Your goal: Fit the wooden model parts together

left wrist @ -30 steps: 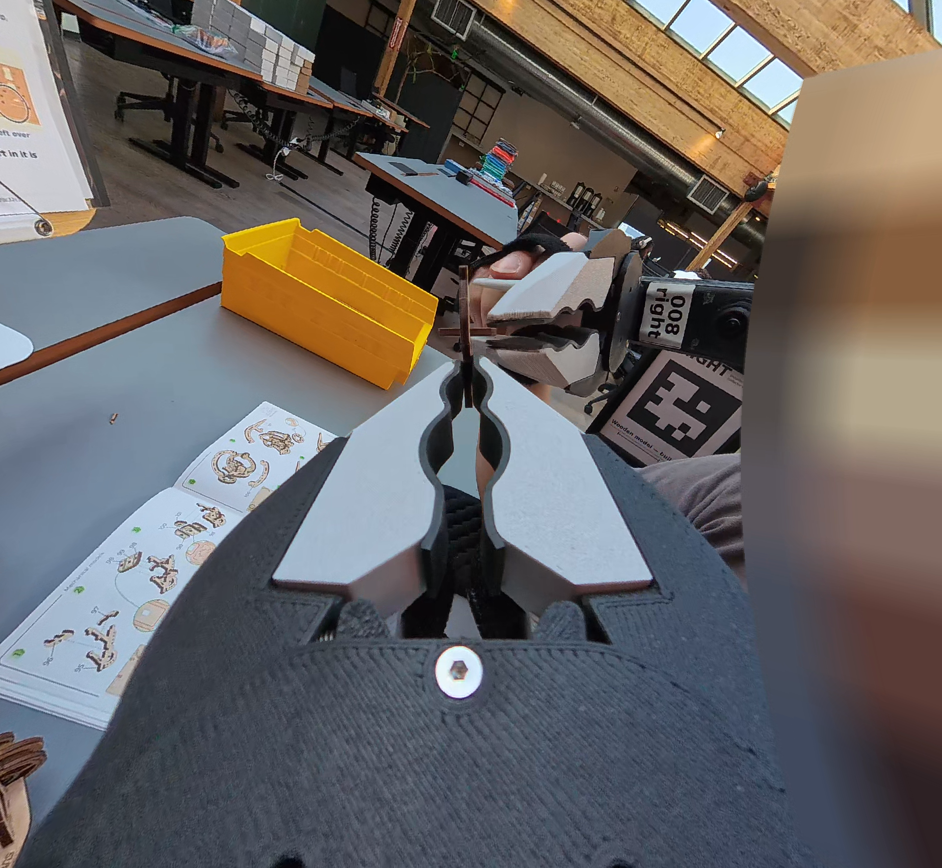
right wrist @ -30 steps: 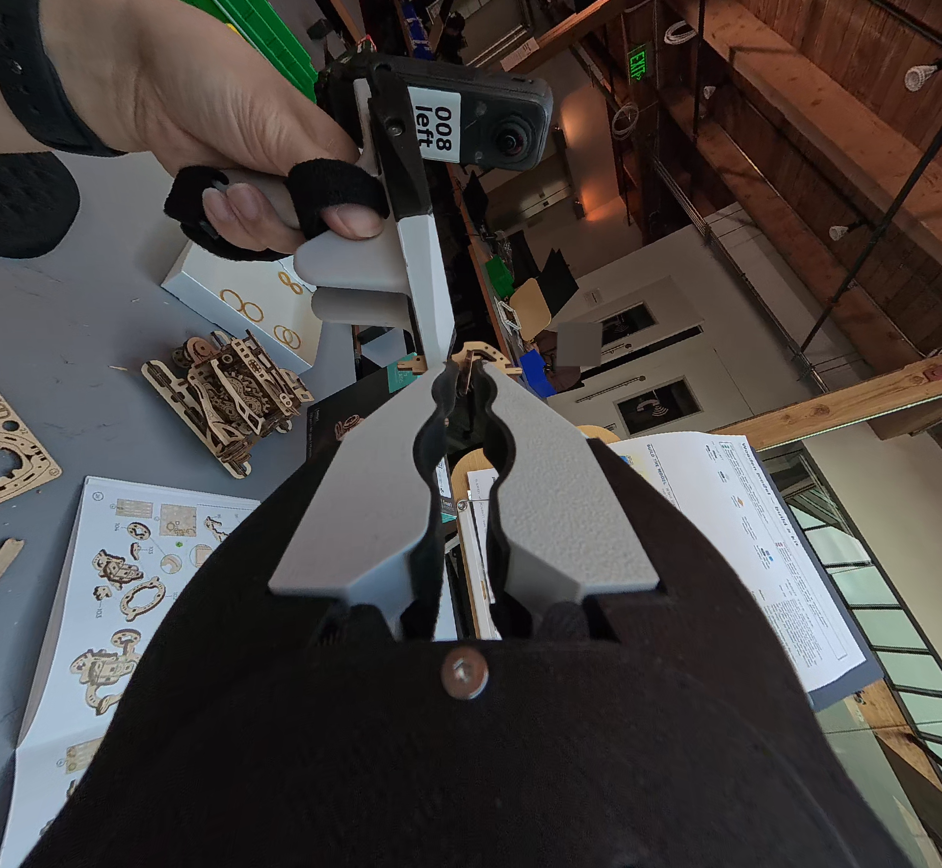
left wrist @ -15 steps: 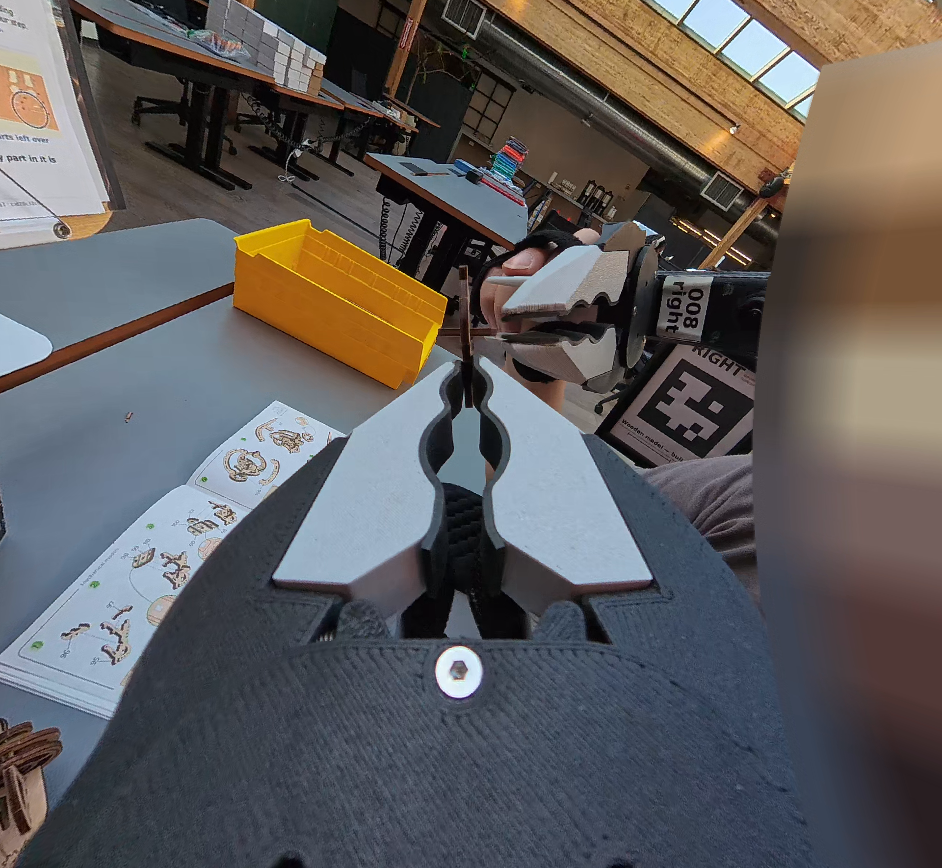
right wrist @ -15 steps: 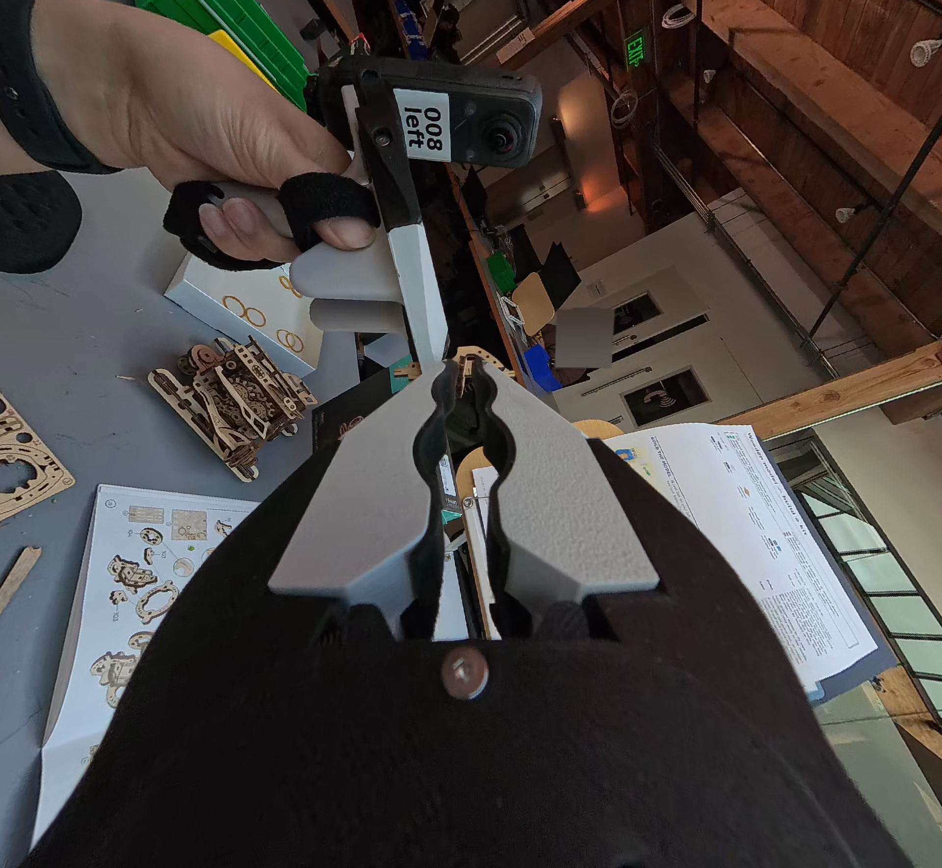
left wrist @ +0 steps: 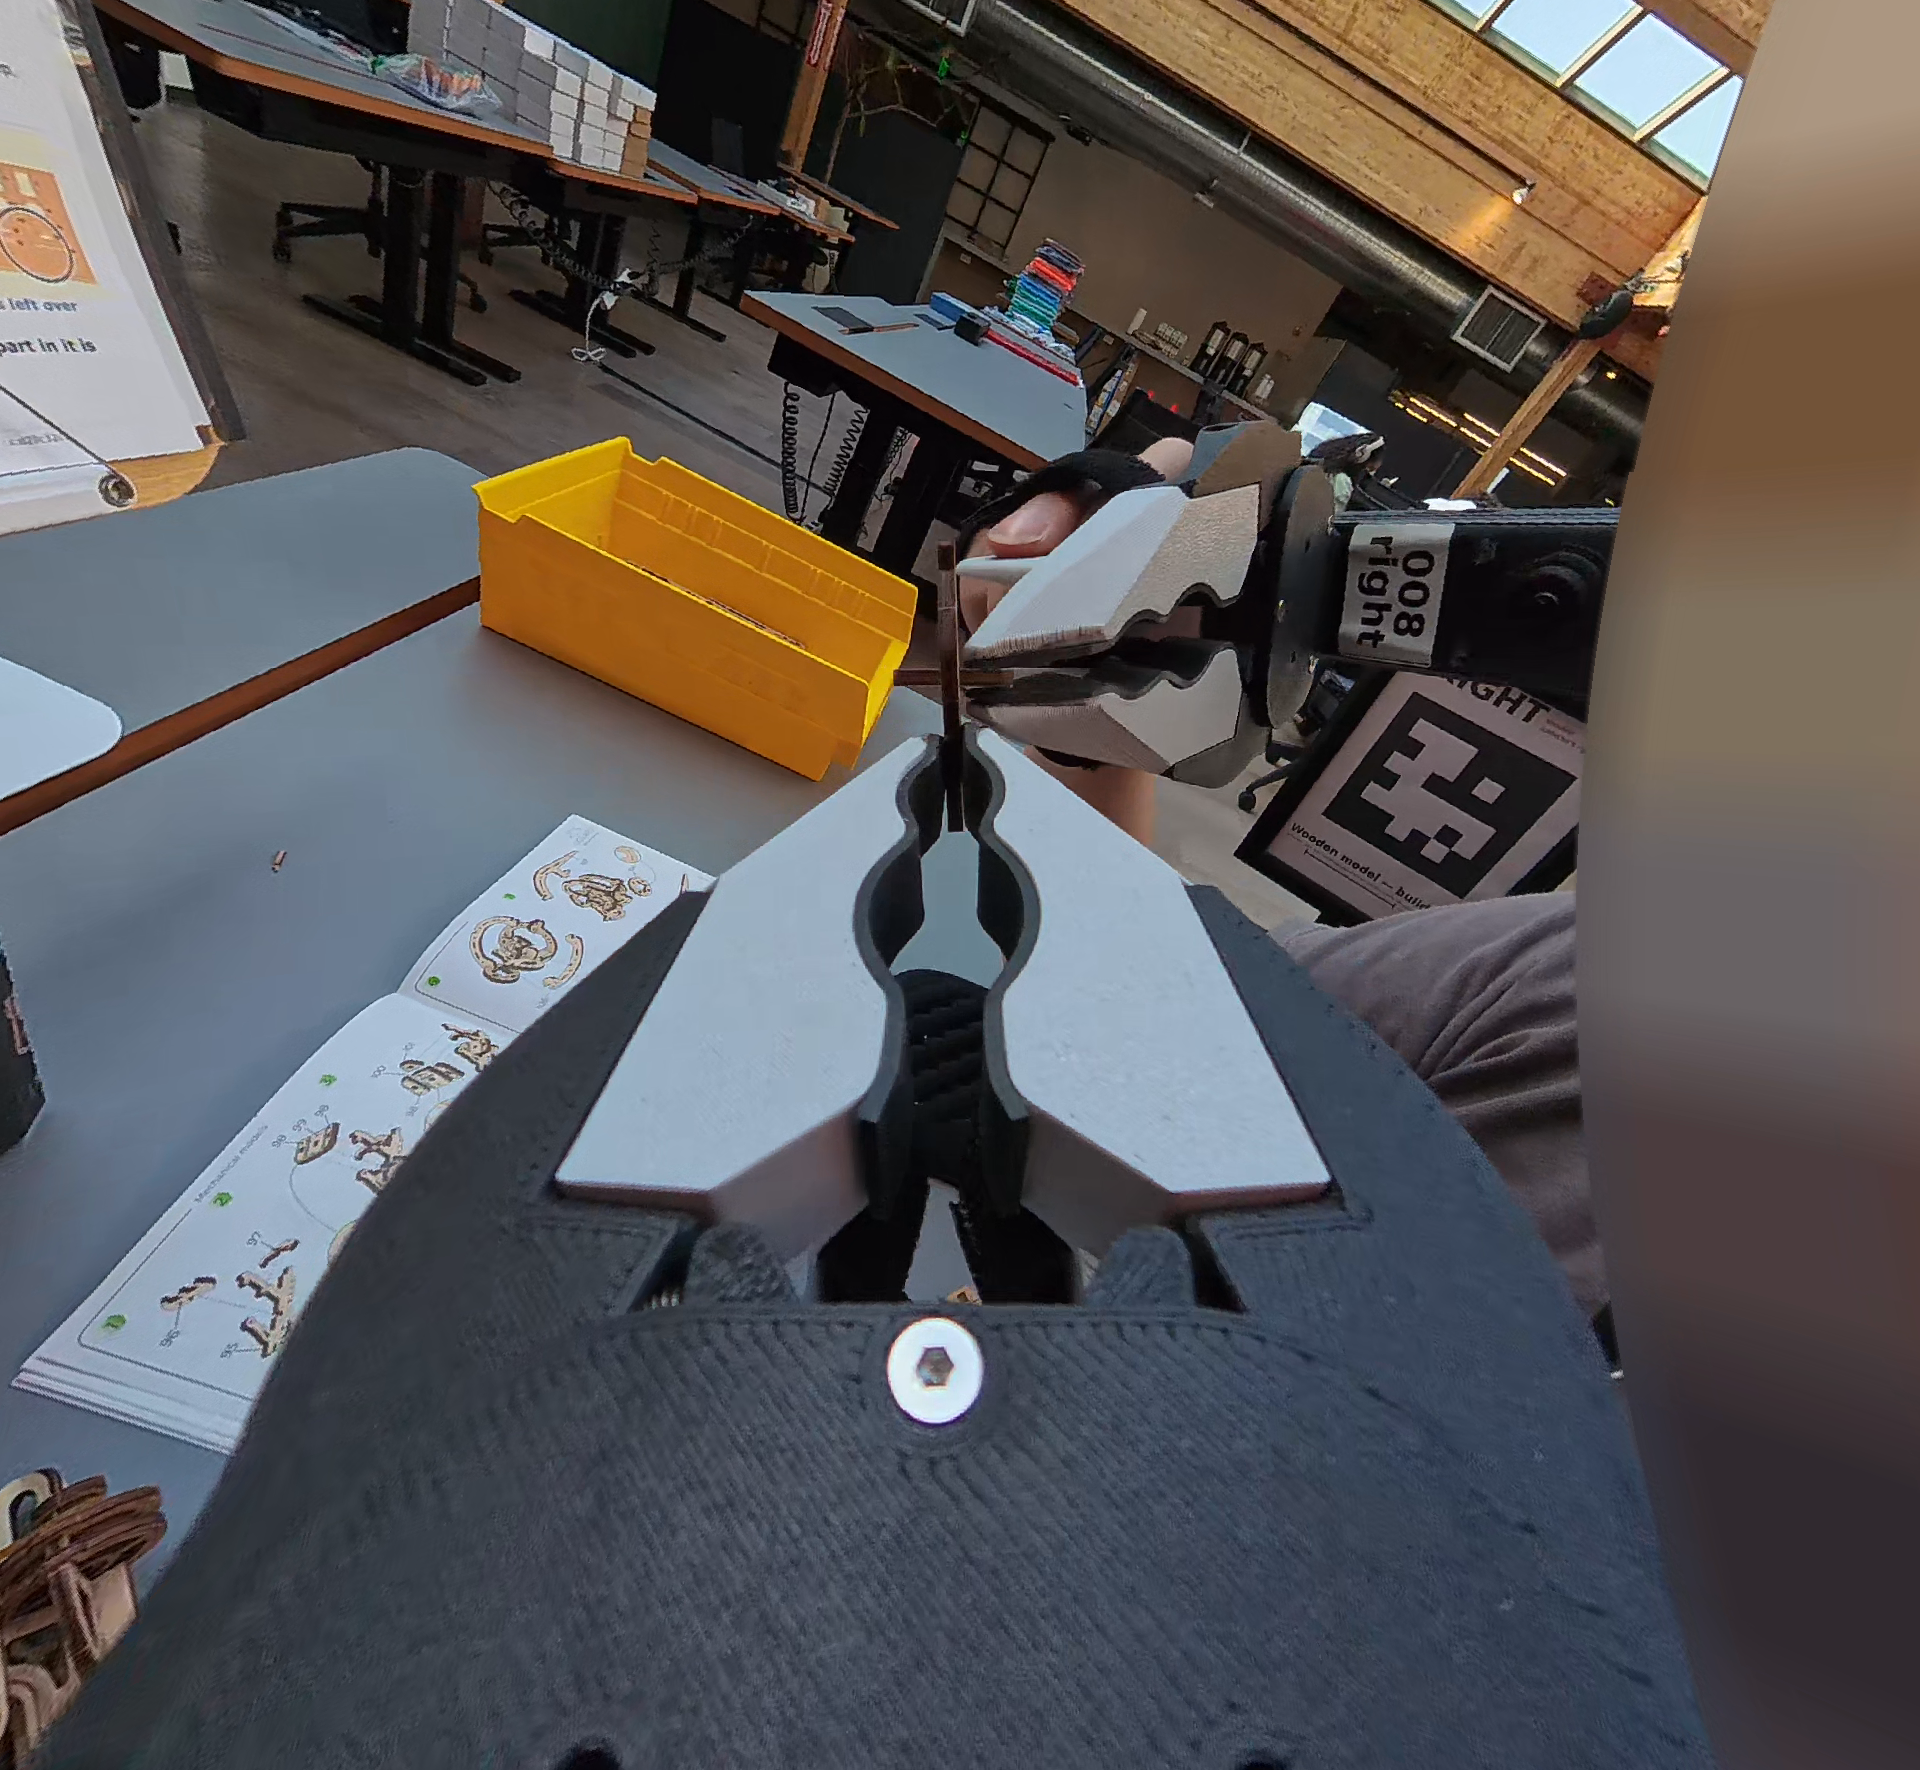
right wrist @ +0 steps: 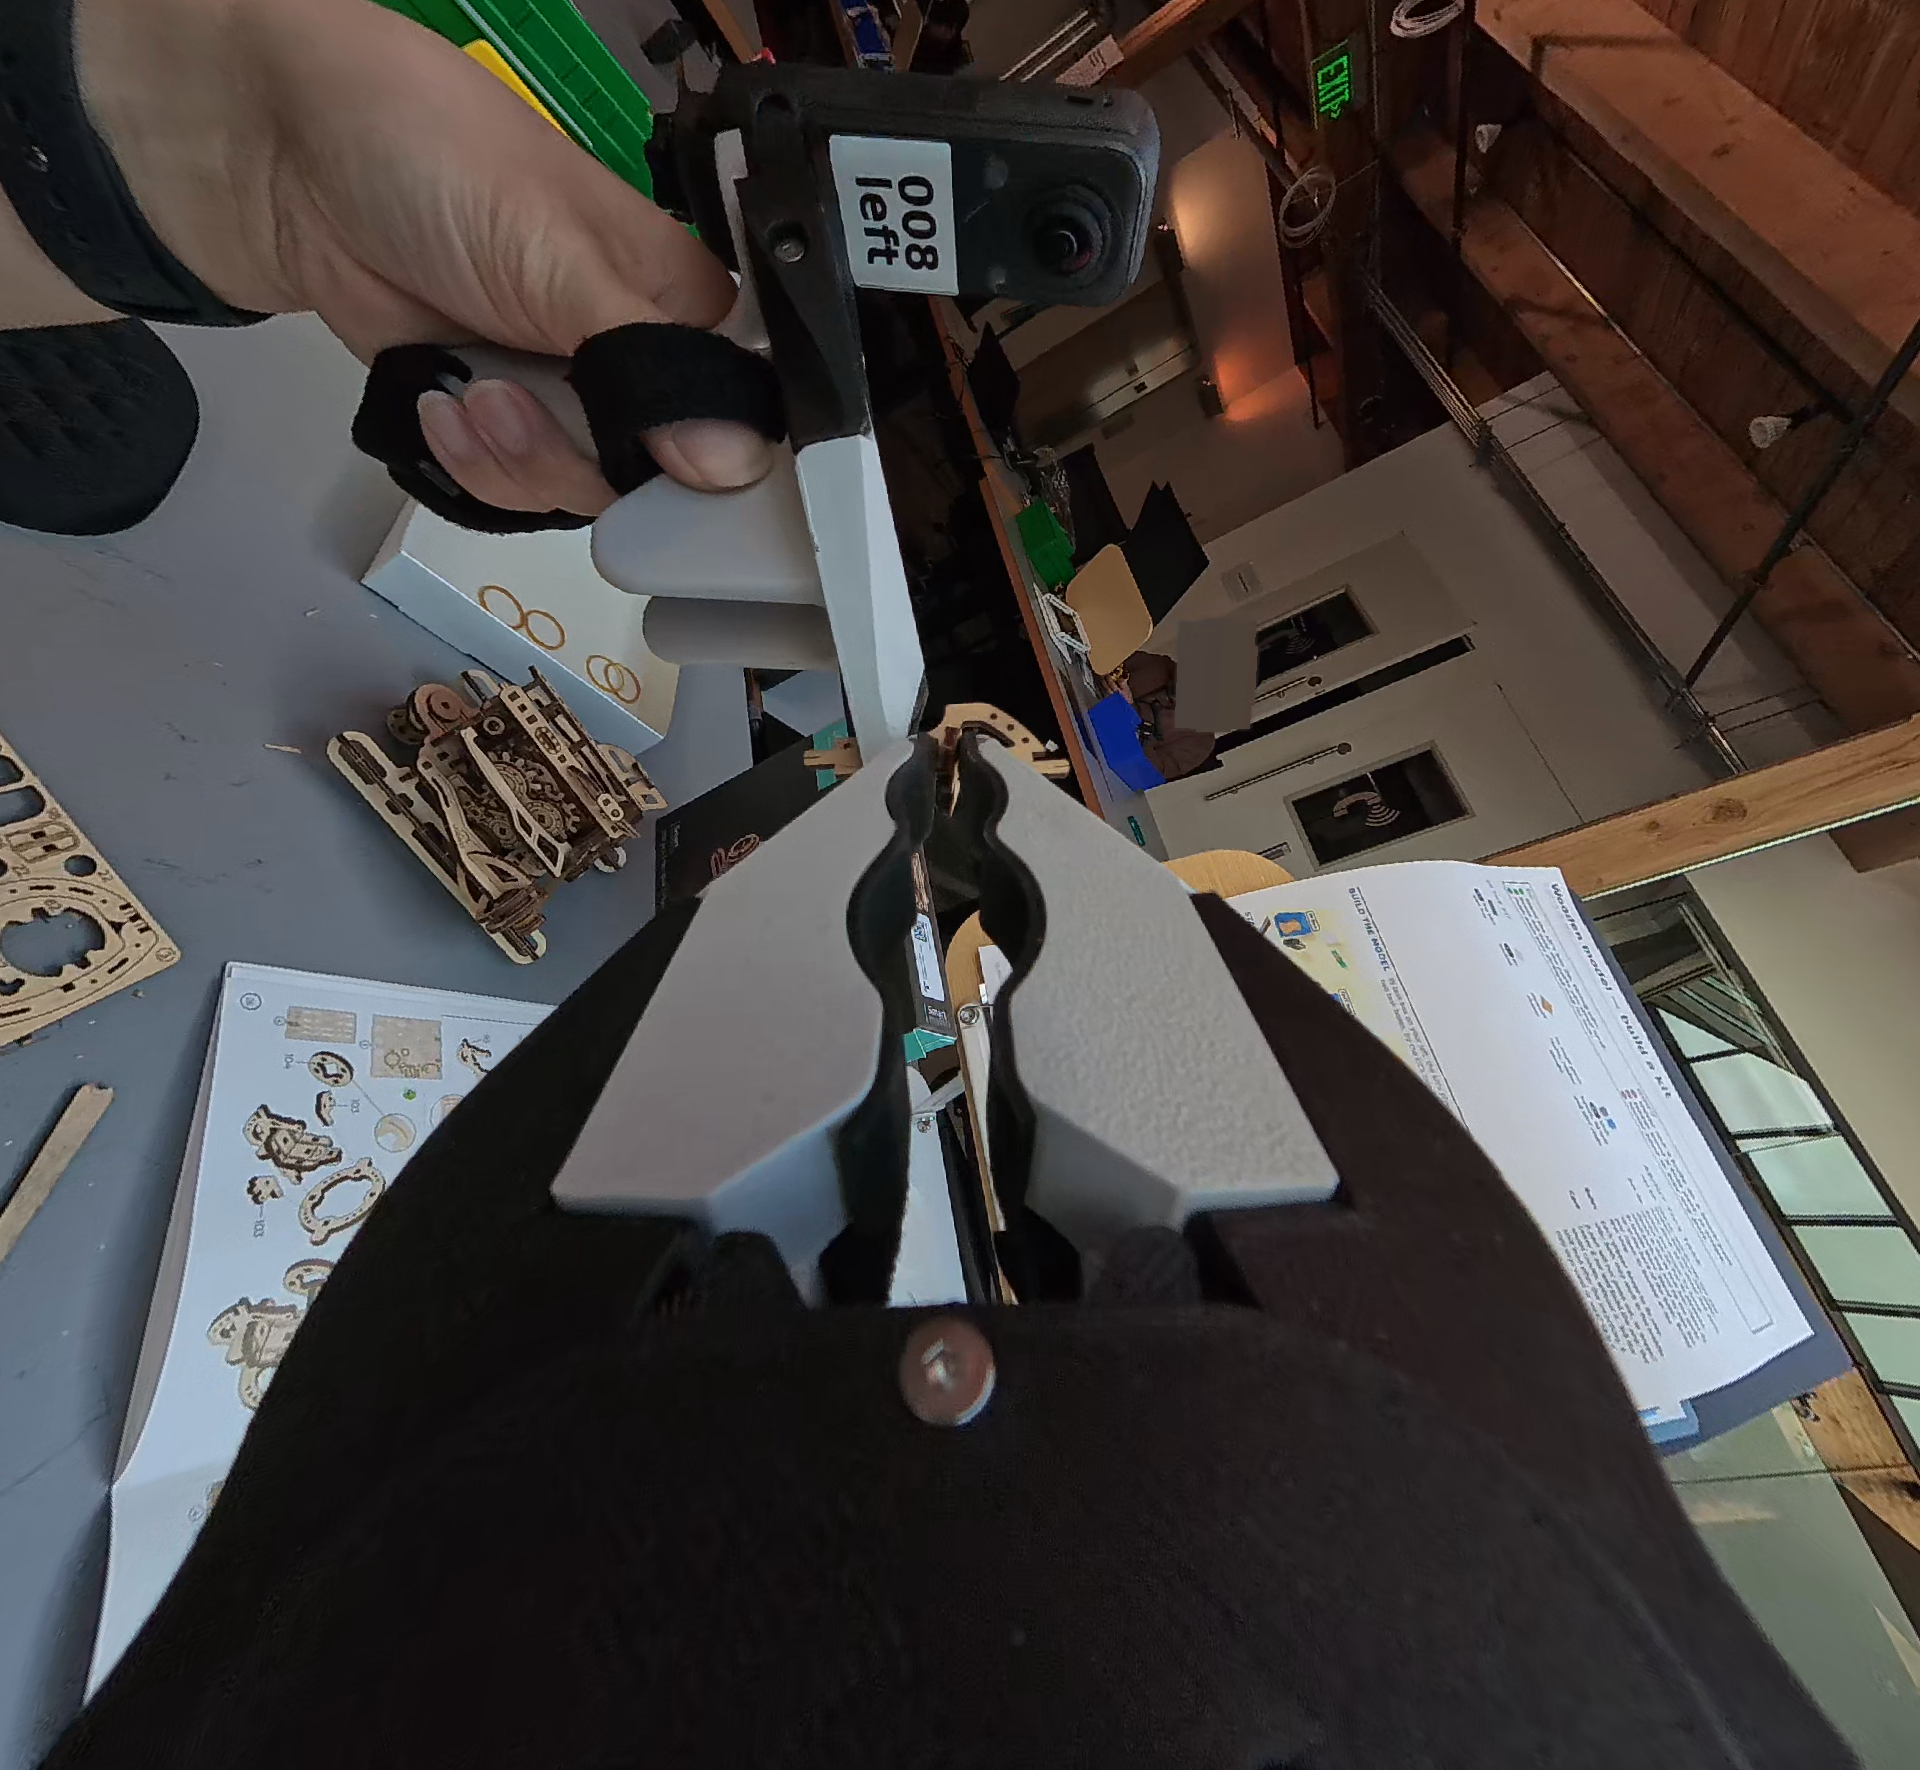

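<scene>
Two tools found engaged, held above the desk (left wrist: pixel 312 785). Left tool (left wrist: pixel 952 764) pressed together on a thin upright wooden strip (left wrist: pixel 947 619); right tool (left wrist: pixel 982 676) pinching a flat wooden cross-piece (left wrist: pixel 935 678), set at right angles through the strip. Judged mid-insertion: slot and tab meeting, joint apparently not yet seated. Next move judged to call for a straight, steady push along the slot, without twist, lest thin ply snap. Left wrist view alone showed the crossing, plus yellow bin (left wrist: pixel 686 598) and instruction booklet (left wrist: pixel 343 1128). Right wrist view alone showed the curved holed face of the held piece (right wrist: pixel 987 723), a part-built wooden model (right wrist: pixel 499 795) and punched sheet (right wrist: pixel 62 931) lying on the desk.
</scene>
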{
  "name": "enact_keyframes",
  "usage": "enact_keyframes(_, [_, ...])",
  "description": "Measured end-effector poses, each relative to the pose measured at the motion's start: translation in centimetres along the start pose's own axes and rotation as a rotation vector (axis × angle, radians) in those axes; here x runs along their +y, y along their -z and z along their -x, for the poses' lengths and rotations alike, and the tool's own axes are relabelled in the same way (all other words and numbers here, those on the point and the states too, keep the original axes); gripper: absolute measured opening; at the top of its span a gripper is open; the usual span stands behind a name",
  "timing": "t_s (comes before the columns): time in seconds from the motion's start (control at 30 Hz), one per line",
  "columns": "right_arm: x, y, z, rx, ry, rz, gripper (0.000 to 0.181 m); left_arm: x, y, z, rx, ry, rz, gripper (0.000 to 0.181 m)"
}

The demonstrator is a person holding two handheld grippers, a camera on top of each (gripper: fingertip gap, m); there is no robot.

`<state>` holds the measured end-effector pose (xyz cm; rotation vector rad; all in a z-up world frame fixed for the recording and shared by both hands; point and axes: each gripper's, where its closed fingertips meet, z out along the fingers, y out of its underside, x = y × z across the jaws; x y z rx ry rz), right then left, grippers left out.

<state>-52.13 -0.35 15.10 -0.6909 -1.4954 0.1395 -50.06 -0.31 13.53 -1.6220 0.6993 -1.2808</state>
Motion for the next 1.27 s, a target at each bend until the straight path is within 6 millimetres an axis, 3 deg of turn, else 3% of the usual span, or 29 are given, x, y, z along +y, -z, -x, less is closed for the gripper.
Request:
enact_keyframes(0.33, [0.1, 0.2, -0.1, 0.01, 0.031, 0.003, 0.0, -0.1, 0.1, -0.4, 0.004, -0.027, -0.002, 0.0])
enact_keyframes(0.43, [-0.1, 0.6, -0.3, 0.035, 0.073, -0.002, 0.0, -0.3, 0.9, -0.2, -0.009, -0.024, 0.003, 0.022])
enact_keyframes(0.63, [-1.1, 1.0, 0.2, 0.066, 0.231, -0.035, 0.001, -2.1, 2.8, -1.6, 0.004, -0.17, -0.086, 0.019])
enact_keyframes(0.77, [-1.9, 1.1, 0.7, 0.072, 0.299, -0.042, 0.001, -1.7, 2.6, -1.8, -0.053, -0.287, -0.054, 0.018])
enact_keyframes(0.93, [-2.0, 1.0, 1.1, 0.064, 0.329, -0.027, 0.001, -1.3, 2.3, -2.7, 0.023, -0.258, -0.042, 0.019])
enact_keyframes(1.0, [-2.1, 0.9, 1.2, 0.059, 0.337, -0.027, 0.001, -0.9, 2.1, -2.7, 0.042, -0.26, -0.014, 0.0])
enact_keyframes(1.1, [-2.2, 0.9, 1.3, 0.053, 0.323, -0.032, 0.001, -0.7, 2.0, -2.7, 0.044, -0.273, -0.001, 0.0])
enact_keyframes(1.17, [-3.2, 1.5, 1.4, 0.046, 0.3, -0.086, 0.005, -0.7, 2.2, -3.1, 0.065, -0.284, -0.004, 0.0])
enact_keyframes(1.27, [-6.3, 4.4, -0.3, 0.085, 0.151, -0.298, 0.01, -1.5, 2.6, -4.3, 0.103, -0.368, -0.064, 0.0])
